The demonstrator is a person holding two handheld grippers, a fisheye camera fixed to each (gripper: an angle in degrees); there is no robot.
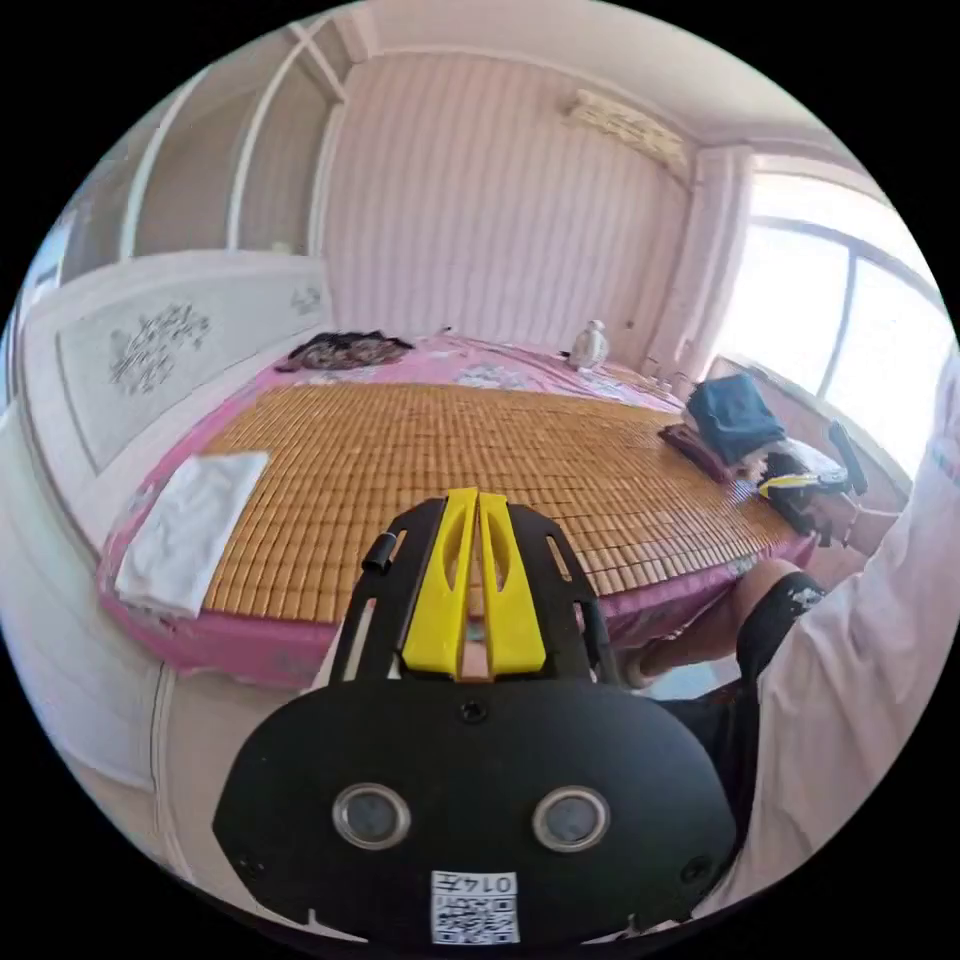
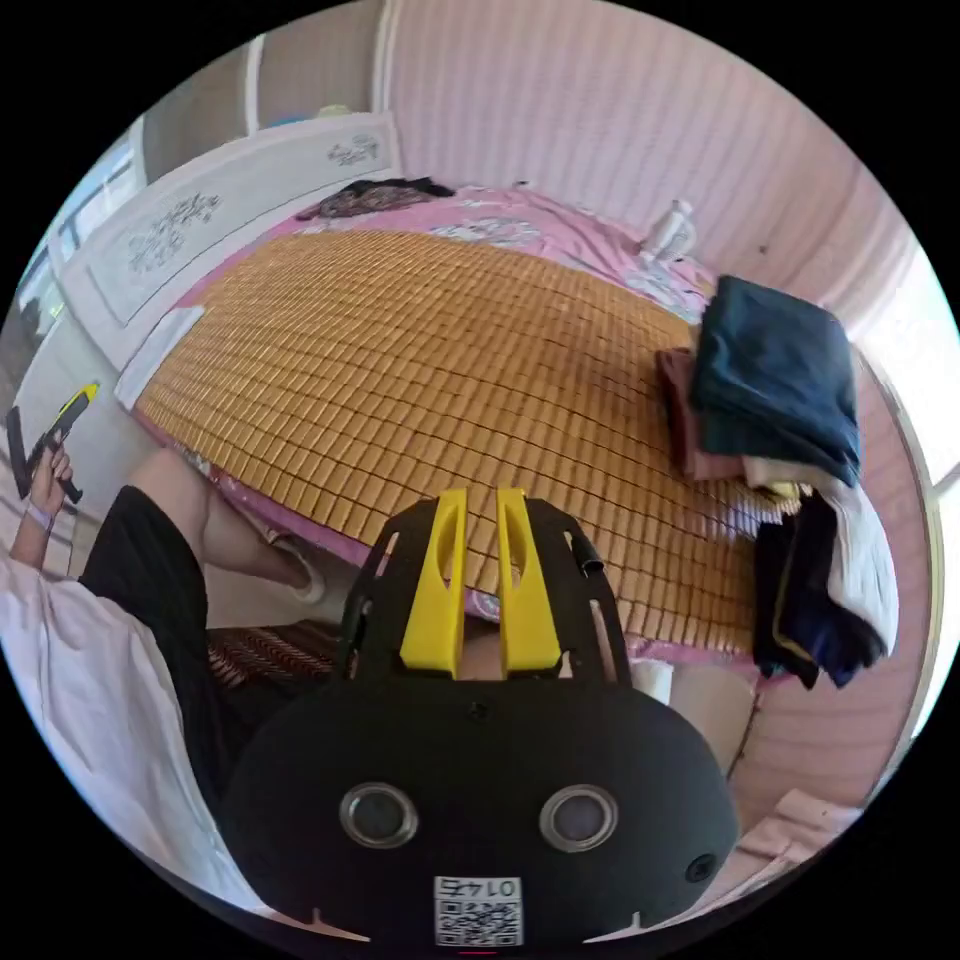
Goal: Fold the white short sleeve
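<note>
Pink striped walls, a white headboard (image 1: 150, 340) and a bright window (image 1: 850, 320) frame the bed (image 1: 260, 650), which has a woven bamboo mat (image 2: 420, 360) over a pink sheet, so that's our folding surface and its middle is wide open. We're holding both tools up off the bed with nothing in them: the left gripper (image 1: 477, 520) has its yellow jaws nearly together with just a sliver of gap, the right gripper (image 2: 482, 520) has its jaws a little apart. A folded white cloth (image 1: 190, 535) sits at the mat's corner near the headboard, and it could be the white short sleeve, but we can't tell for sure. There's also a stack of folded dark clothes (image 2: 775, 385) at the far edge by the window, with more clothes draped over the side (image 2: 820, 590), some of them white. Our guess is the fold hasn't started. To do it well, we'd spread the shirt flat mid-mat, pinch each shoulder seam cleanly, and keep both hands level. The mat's ridges could snag the fabric, so lift rather than drag.
</note>
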